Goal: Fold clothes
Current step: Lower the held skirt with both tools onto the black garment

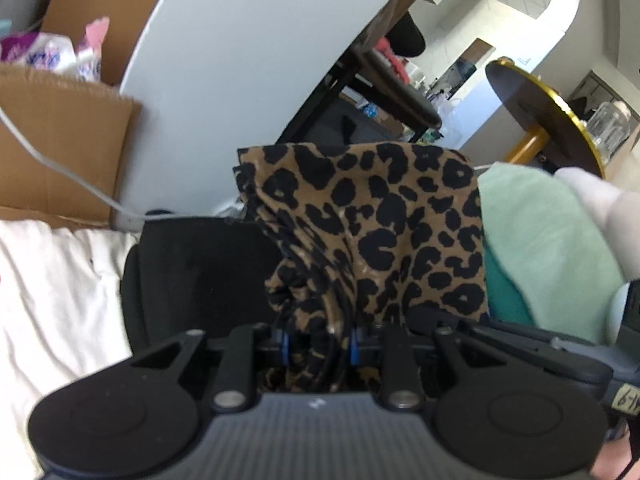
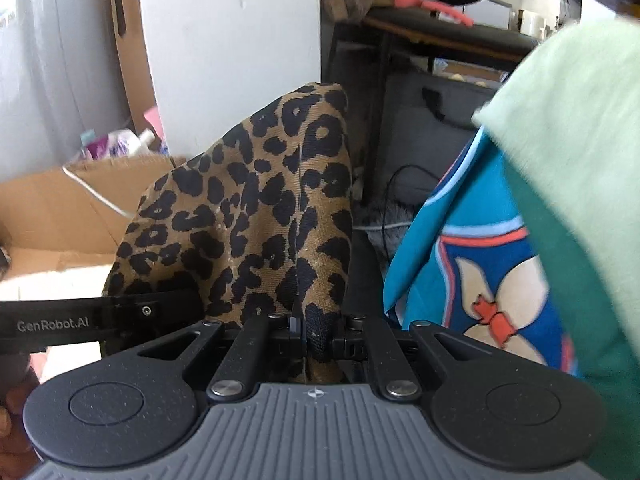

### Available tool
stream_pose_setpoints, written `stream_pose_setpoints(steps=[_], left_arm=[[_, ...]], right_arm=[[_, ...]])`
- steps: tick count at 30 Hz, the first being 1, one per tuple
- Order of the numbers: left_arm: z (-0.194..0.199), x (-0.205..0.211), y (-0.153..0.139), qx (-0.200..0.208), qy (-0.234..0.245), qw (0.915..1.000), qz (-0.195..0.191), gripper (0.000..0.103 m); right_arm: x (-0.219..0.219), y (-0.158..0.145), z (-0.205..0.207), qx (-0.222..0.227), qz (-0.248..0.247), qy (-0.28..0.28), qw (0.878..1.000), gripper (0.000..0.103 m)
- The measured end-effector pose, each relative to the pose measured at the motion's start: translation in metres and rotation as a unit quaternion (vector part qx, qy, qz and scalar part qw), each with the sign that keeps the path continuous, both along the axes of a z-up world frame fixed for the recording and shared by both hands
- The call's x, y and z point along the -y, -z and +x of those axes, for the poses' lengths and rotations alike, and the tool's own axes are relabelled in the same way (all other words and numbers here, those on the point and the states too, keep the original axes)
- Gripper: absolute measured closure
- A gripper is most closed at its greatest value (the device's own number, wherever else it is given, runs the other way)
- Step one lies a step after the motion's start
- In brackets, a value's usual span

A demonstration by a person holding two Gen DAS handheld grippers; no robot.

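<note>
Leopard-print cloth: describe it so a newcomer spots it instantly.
Start at the white panel behind; in front of it hangs the leopard-print cloth, pinched by the right claw and left claw. Tan with black spots, unlike the mint garment beside it.

The leopard-print garment [image 1: 372, 232] is tan with black spots, and the cloth beside it [image 1: 540, 240] is pale mint green over a darker teal layer. In the right wrist view, the teal fabric [image 2: 472, 264] bears a blue panel edged in coral and light blue, with a white flower and a coral centre. The cardboard box [image 1: 60, 148] is brown, the bedsheet [image 1: 52, 300] white, the cable [image 1: 60, 168] white, and the round table [image 1: 560, 120] dark with a gold rim.
</note>
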State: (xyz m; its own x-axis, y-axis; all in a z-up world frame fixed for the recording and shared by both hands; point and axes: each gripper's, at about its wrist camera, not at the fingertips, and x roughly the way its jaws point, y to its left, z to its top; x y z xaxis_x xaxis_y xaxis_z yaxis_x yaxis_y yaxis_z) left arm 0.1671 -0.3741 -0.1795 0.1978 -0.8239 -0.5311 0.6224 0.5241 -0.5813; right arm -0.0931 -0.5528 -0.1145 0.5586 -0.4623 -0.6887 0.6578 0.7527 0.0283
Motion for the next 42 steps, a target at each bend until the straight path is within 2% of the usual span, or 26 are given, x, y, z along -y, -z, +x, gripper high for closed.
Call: stream_pose_setpoints(steps=[3,7,10,13,15,19,25,30,35,38,40,42], left_arm=[[0.016,0.004,0.023,-0.004,0.011,0.9999,0.009,0.076],[0.039,0.007,0.049,-0.007,0.024,0.9995,0.019,0.076],[0.054,0.011,0.061,-0.009,0.025,0.9993,0.025,0.076],[0.068,0.020,0.073,-0.003,0.029,0.9990,0.034,0.076],[0.074,0.029,0.081,0.012,0.035,0.9984,0.044,0.076],[0.086,0.035,0.094,-0.005,0.023,0.9987,0.044,0.076],[0.103,0.036,0.107,-0.036,0.015,0.9980,0.049,0.076],[0.115,0.037,0.114,-0.043,0.007,0.9974,0.057,0.076],[0.124,0.044,0.115,-0.035,0.012,0.9980,0.050,0.076],[0.130,0.045,0.121,-0.040,0.005,0.9978,0.053,0.076],[0.133,0.047,0.129,-0.039,0.002,0.9964,0.075,0.074],[0.137,0.045,0.134,-0.040,-0.005,0.9950,0.091,0.062]], right_arm=[[0.017,0.031,0.010,0.004,0.028,0.007,1.000,0.095],[0.025,0.058,0.031,-0.004,0.015,-0.024,1.000,0.095],[0.029,0.071,0.051,-0.024,-0.012,-0.057,0.998,0.095],[0.037,0.082,0.070,-0.043,-0.013,-0.060,0.997,0.095],[0.047,0.089,0.077,-0.043,-0.001,-0.054,0.998,0.095],[0.067,0.104,0.089,-0.043,0.018,-0.058,0.997,0.095],[0.091,0.119,0.103,-0.033,0.062,-0.053,0.996,0.095],[0.106,0.128,0.113,-0.016,0.088,-0.037,0.995,0.095],[0.117,0.128,0.121,-0.028,0.068,-0.045,0.996,0.095],[0.127,0.130,0.125,-0.027,0.077,-0.050,0.995,0.095],[0.132,0.137,0.130,-0.032,0.079,-0.053,0.995,0.091],[0.134,0.141,0.132,-0.041,0.052,-0.040,0.997,0.081]])
